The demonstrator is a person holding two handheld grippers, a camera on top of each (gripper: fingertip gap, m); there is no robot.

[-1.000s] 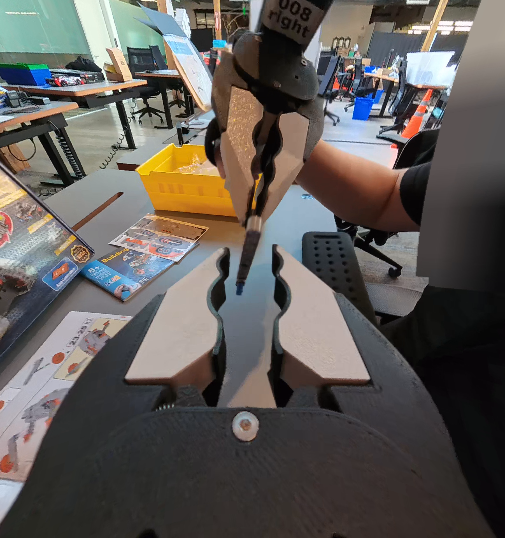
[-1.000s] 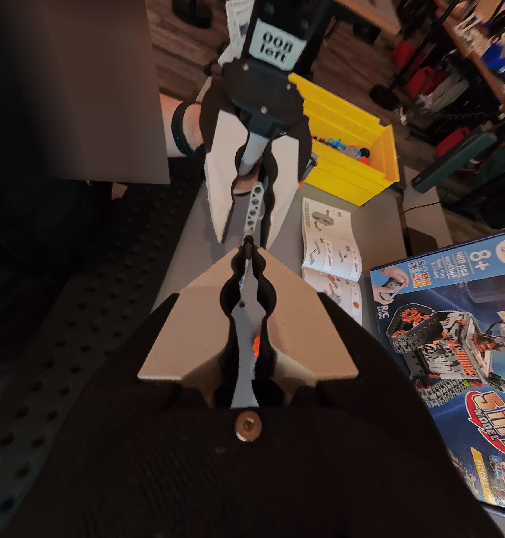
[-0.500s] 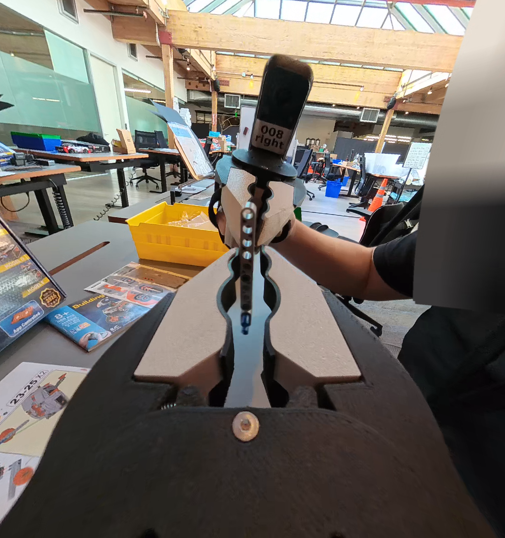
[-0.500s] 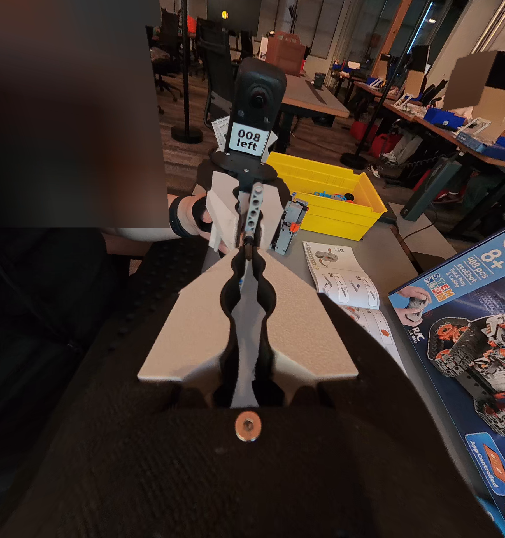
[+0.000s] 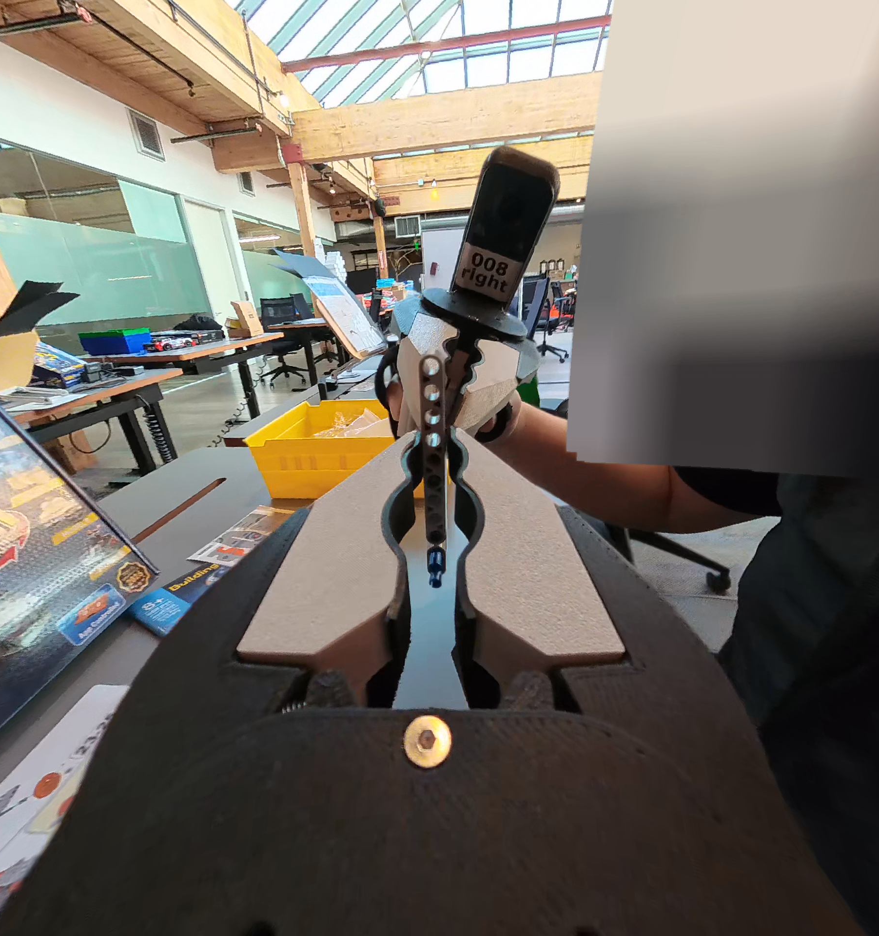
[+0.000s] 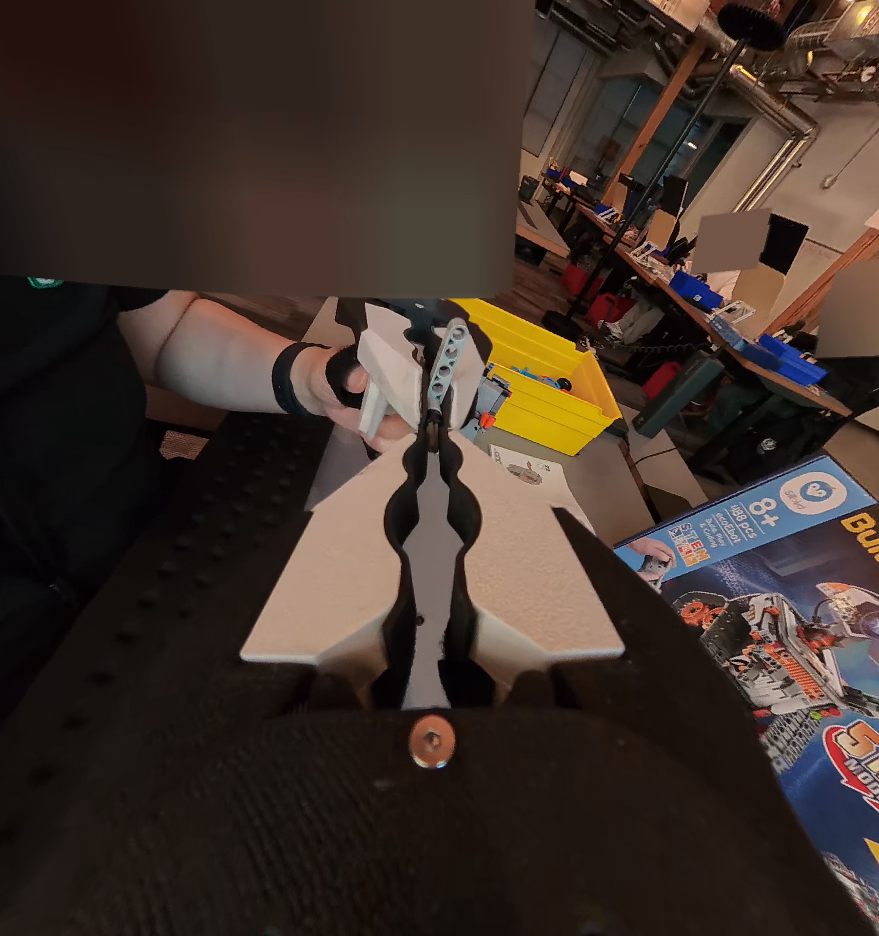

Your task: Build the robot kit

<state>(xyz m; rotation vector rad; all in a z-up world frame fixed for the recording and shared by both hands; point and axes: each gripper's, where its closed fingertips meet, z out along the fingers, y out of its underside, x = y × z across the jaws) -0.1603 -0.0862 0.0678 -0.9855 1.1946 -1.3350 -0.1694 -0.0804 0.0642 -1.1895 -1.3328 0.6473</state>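
A grey beam with a row of holes stands upright between my two grippers, which face each other above the table. My left gripper is shut on the beam's middle. A blue pin sticks out of the beam's near end. My right gripper is shut on a dark stub at the beam's other end. The right gripper shows beyond the beam in the left wrist view. The left gripper's white fingers show behind the beam in the right wrist view.
A yellow bin with loose parts stands on the dark table; it also shows in the right wrist view. A grey motor block sits beside it. A toy box, a booklet and an instruction sheet lie around. My left and right fingertips are right by each other.
My left gripper was open a second ago and has shut on the beam that the right gripper brought in. Both grippers have tilted upward, away from the table.
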